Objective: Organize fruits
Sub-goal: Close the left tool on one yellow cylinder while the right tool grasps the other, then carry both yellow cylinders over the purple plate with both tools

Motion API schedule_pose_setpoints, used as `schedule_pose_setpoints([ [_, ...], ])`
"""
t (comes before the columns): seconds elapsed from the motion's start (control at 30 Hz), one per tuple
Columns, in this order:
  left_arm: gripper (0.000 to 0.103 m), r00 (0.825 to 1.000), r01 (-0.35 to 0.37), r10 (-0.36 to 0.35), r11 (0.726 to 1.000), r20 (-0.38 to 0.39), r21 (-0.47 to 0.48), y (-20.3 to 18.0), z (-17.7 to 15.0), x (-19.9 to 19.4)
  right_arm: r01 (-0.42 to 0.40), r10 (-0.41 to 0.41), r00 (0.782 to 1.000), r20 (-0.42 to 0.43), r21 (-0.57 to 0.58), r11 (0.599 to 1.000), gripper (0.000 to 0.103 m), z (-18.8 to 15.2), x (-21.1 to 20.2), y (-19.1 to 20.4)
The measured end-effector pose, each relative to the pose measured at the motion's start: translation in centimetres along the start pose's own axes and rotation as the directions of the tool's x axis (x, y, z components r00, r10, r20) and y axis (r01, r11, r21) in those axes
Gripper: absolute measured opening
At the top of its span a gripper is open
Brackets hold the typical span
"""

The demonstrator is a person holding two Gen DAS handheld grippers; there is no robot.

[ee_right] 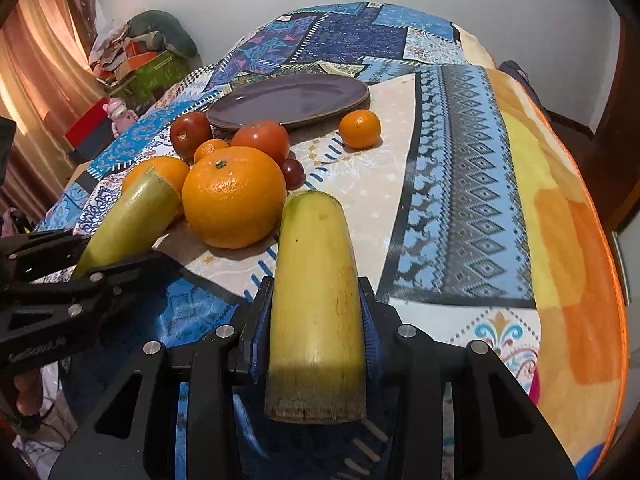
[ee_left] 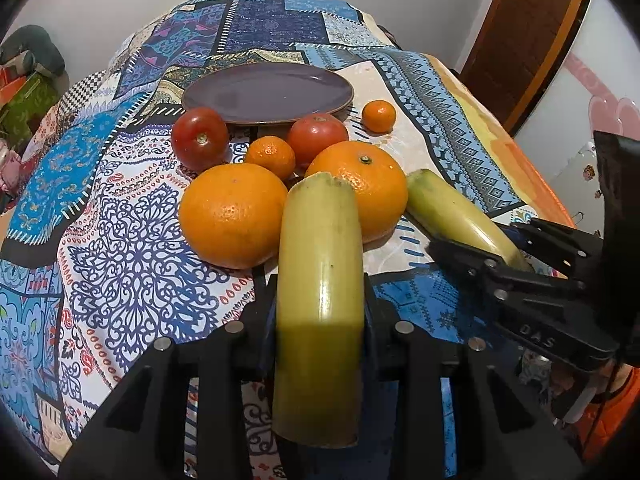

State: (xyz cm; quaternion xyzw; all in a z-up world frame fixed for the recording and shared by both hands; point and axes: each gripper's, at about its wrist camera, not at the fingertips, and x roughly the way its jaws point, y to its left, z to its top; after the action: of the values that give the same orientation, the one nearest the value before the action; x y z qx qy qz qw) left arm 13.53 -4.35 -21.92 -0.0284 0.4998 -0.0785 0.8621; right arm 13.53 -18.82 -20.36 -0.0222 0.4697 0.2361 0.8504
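Left gripper jaws pinch a cane piece; right gripper likewise pinches a 2nd piece, both held above the table. Stiff, smooth, prob. slippery; mid-length grip looks OK. Oranges + tomatoes block path to plate.
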Motion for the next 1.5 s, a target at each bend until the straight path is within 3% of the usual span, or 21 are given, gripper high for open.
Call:
schedule_pose_setpoints([
  [0.43,0.035,0.995,0.010,-0.011,1.000,0.103,0.009,0.0,1.4,-3.6,-0.011,0.009,0.998,0.064,0.022,1.000,0.036,0.5,-2.4,0.1],
  [0.87,0.035,0.968,-0.035,0.039,0.999,0.250,-0.019,2.7,6.8,-7.3,-0.003,0.005,0.978,0.208,-0.006,1.000,0.036,6.3,-4.8,0.9],
  [1.27,0.035,0.949,-0.059,0.070,0.997,0.308,-0.043,5.6,12.8,-6.6,0.006,0.001,0.958,0.287,-0.024,1.000,0.036,12.4,-4.2,1.3],
  [1.5,0.035,0.951,-0.065,0.078,0.997,0.298,-0.050,7.2,15.8,-4.4,0.003,0.005,0.957,0.289,-0.027,1.000,0.036,15.0,-2.1,1.8],
])
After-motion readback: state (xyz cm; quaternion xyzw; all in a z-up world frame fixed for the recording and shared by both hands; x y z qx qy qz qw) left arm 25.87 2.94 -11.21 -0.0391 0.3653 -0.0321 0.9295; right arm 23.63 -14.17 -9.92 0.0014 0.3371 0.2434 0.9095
